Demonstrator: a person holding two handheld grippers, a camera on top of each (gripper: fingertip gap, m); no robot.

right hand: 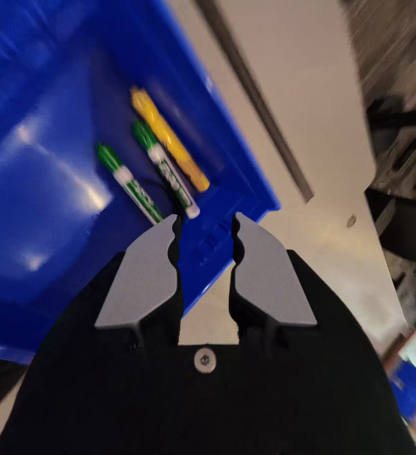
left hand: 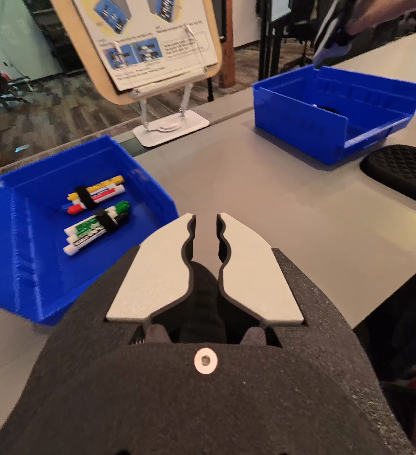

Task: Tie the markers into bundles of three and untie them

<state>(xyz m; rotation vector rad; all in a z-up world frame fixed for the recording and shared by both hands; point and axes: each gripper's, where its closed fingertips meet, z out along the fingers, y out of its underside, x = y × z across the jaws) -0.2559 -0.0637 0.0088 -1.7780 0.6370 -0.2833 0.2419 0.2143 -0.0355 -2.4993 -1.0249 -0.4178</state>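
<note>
In the left wrist view, a blue bin on the left holds two marker bundles, each tied with a black strap: a yellow, red and blue one and a green and black one. My left gripper is open and empty, above the table to the bin's right. A second blue bin stands at the far right; my right gripper hovers over its far corner. In the right wrist view, that bin holds loose markers: two green and one yellow. My right gripper is open and empty above them.
A board with instruction sheets stands on a white stand at the table's far edge. A black quilted pad lies at the right. A dark seam crosses the table beside the right bin. There is about 60 cm between the tips of the two grippers.
</note>
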